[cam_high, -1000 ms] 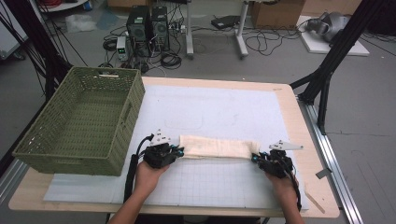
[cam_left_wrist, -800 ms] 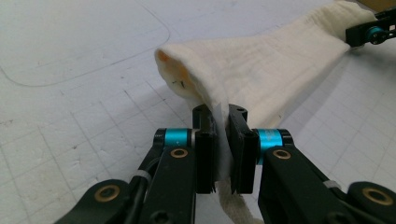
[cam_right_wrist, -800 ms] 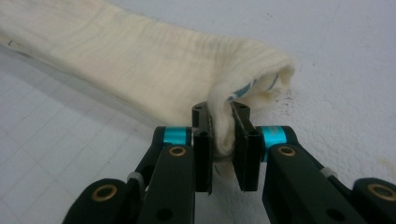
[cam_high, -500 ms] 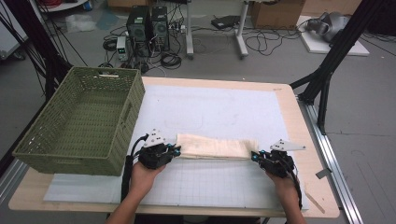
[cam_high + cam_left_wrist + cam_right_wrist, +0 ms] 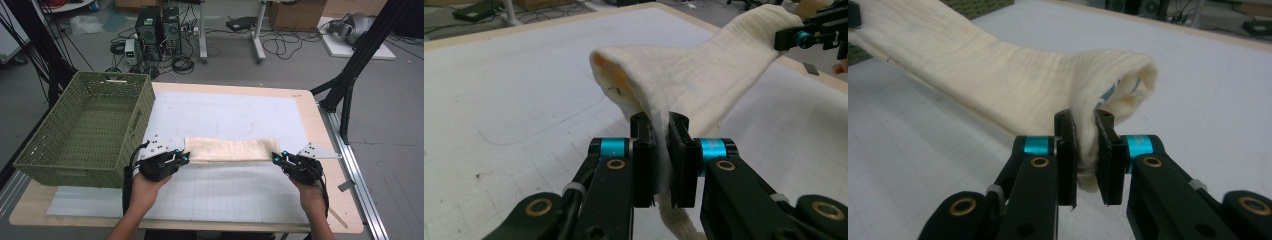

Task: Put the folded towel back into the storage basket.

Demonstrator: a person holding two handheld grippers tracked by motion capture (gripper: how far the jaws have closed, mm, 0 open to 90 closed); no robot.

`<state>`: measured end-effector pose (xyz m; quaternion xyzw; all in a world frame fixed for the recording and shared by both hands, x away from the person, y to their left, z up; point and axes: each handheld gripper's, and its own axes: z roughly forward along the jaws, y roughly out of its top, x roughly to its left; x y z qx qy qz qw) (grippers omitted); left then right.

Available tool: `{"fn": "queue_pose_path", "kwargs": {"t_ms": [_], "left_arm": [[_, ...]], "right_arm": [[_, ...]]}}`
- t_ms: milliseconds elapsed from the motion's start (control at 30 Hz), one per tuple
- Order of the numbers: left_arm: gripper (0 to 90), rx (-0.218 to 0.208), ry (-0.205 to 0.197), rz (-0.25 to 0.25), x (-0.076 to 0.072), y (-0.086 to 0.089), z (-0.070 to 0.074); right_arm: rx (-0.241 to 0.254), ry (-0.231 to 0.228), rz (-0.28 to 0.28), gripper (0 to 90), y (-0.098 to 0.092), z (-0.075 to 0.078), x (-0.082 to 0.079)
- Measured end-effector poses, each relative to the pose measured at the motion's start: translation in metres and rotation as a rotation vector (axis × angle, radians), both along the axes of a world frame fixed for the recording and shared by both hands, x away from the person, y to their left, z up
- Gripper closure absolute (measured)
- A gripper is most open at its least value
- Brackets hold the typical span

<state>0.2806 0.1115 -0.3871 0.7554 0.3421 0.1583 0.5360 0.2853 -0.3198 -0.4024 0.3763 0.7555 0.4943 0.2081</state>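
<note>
Two claws are gripping the cloth (image 5: 230, 149): your left claw (image 5: 660, 150) is clamping one end, your right claw (image 5: 1086, 150) the other, holding it stretched just above the worktop (image 5: 240, 200) beside the basket (image 5: 80, 130). It's behaving soft and light, sagging mid-span; keep pinching through all folded layers at the ends.

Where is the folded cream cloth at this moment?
In the high view the cream cloth stretches across the white mat at the table's near middle, right of the green basket, pinched at its ends by the left gripper and right gripper.
</note>
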Motion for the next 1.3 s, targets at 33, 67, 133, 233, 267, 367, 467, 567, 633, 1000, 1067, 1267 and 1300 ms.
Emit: {"fn": "queue_pose_path", "kwargs": {"t_ms": [33, 67, 133, 233, 267, 367, 467, 567, 633, 1000, 1067, 1267, 1300], "left_arm": [[82.1, 0.0, 0.0, 0.0, 0.0, 0.0, 0.0], [82.1, -0.017, -0.008, -0.004, -0.002, 0.002, 0.003], [82.1, -0.027, -0.024, -0.006, -0.004, 0.004, 0.007], [82.1, -0.037, -0.048, -0.001, -0.008, 0.008, 0.011], [82.1, -0.042, -0.055, 0.003, -0.009, 0.01, 0.013], [82.1, -0.05, -0.073, 0.011, -0.012, 0.015, 0.018], [82.1, -0.058, -0.085, 0.016, -0.016, 0.02, 0.023], [82.2, -0.063, -0.097, 0.026, -0.018, 0.026, 0.028], [82.1, -0.069, -0.107, 0.038, -0.019, 0.029, 0.031], [82.1, -0.091, -0.139, 0.094, -0.026, 0.055, 0.04], [82.2, -0.096, -0.143, 0.105, -0.027, 0.06, 0.041], [82.1, -0.097, -0.171, 0.133, -0.031, 0.074, 0.047], [82.1, -0.097, -0.176, 0.138, -0.031, 0.076, 0.049]], "right_arm": [[0.006, -0.009, 0.006, 81.2, -0.001, 0.003, 0.0], [0.013, -0.018, 0.011, 81.2, -0.001, 0.005, 0.0], [0.017, -0.039, 0.025, 81.2, -0.002, 0.01, 0.001], [0.01, -0.054, 0.043, 81.2, 0.001, 0.017, 0.004], [0.011, -0.061, 0.048, 81.2, 0.002, 0.019, 0.006], [0.021, -0.072, 0.06, 81.2, 0.007, 0.027, 0.012], [0.014, -0.078, 0.069, 81.2, 0.013, 0.034, 0.019], [-0.001, -0.081, 0.08, 81.4, 0.02, 0.04, 0.028], [-0.006, -0.082, 0.084, 81.5, 0.025, 0.044, 0.034], [0.001, -0.125, 0.132, 81.5, 0.053, 0.065, 0.053], [0.004, -0.126, 0.143, 81.5, 0.058, 0.067, 0.056], [-0.006, -0.128, 0.168, 81.5, 0.078, 0.075, 0.07], [-0.002, -0.127, 0.173, 81.4, 0.081, 0.076, 0.073]]}}
